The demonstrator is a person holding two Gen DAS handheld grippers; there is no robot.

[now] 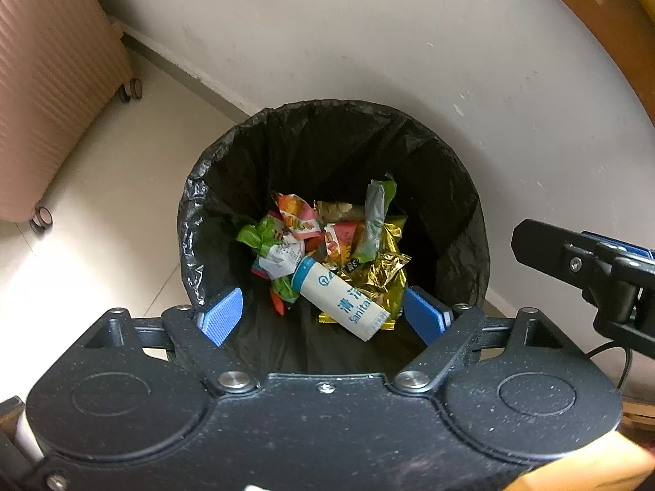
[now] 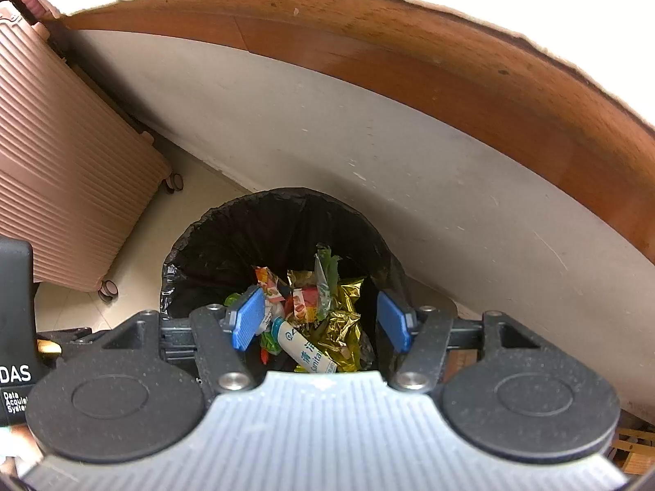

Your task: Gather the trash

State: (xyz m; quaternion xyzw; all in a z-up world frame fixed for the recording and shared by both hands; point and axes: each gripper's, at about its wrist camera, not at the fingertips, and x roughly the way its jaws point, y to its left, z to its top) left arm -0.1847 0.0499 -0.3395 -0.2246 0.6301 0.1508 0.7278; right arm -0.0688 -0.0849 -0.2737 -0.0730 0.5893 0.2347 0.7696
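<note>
A round bin (image 1: 450, 188) lined with a black bag stands on the floor against the wall. Inside lie crumpled snack wrappers (image 1: 294, 221), gold foil (image 1: 385, 270) and a white tube with a blue cap (image 1: 344, 298). My left gripper (image 1: 323, 294) points straight down over the bin's mouth, open, with nothing between its blue pads (image 1: 223, 315). In the right wrist view the same bin (image 2: 229, 237), tube (image 2: 305, 347) and foil (image 2: 344, 315) show below my right gripper (image 2: 320, 298), which is also open and empty. A black part of the right gripper (image 1: 593, 270) shows at the left view's right edge.
A pink ribbed suitcase (image 1: 49, 82) on small wheels stands left of the bin, also seen as the suitcase (image 2: 61, 184) in the right view. A pale wall (image 1: 368, 41) runs behind the bin. A wooden board (image 2: 409, 49) overhangs above it. Pale floor tiles (image 1: 102, 204) lie between suitcase and bin.
</note>
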